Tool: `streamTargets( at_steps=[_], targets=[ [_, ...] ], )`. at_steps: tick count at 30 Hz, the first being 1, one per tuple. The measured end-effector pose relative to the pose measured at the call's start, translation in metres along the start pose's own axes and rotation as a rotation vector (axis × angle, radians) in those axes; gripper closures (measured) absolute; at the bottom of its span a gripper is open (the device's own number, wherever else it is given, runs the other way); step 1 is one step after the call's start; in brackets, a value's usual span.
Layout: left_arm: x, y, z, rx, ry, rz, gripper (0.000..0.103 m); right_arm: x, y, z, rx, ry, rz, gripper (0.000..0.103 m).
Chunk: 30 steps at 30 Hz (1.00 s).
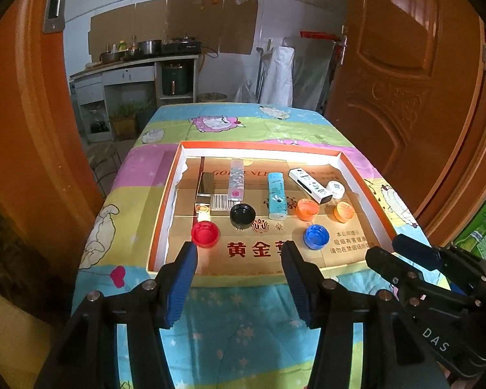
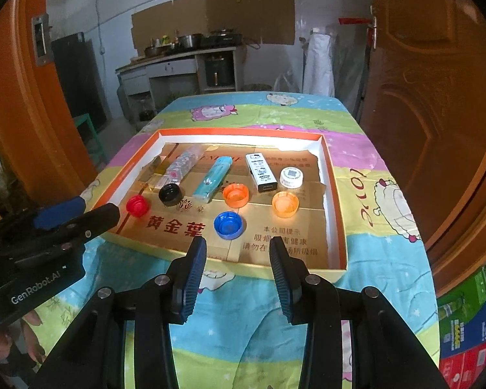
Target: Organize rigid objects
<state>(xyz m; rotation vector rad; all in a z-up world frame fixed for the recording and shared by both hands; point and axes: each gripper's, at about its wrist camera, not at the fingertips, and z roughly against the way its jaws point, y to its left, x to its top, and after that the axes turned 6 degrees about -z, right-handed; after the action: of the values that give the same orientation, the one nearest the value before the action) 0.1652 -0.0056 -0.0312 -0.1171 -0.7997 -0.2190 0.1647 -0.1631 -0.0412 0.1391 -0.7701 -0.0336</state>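
Left wrist view: the left gripper [image 1: 239, 254] is spread and holds nothing. Four long things sit far in the tray [image 1: 165, 201]; the caps sit nearer.

Right wrist view: the right gripper [image 2: 238, 249] is spread, empty. The blue cap [image 2: 229, 224] lies loose, so sorting seems unfinished.

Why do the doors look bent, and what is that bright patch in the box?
Left wrist view: the fisheye lens curves the door; light glares off the tray's far wall. Right wrist view: same bending and black corners, glare again.
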Motion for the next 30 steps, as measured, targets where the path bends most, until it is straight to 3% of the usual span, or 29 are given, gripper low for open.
streamTargets(
  at_steps=[11, 30],
  targets=[
    [-0.012, -0.01, 0.029, 0.004, -0.028, 0.005, 0.049, -0.011, 0.004, 0.025, -0.017, -0.029, -0.002, 0.061],
    [-0.038, -0.024, 0.086, 0.078, -0.088, 0.003, 0.049, -0.037, 0.013, 0.077, -0.058, -0.095, -0.026, 0.061]
  ],
)
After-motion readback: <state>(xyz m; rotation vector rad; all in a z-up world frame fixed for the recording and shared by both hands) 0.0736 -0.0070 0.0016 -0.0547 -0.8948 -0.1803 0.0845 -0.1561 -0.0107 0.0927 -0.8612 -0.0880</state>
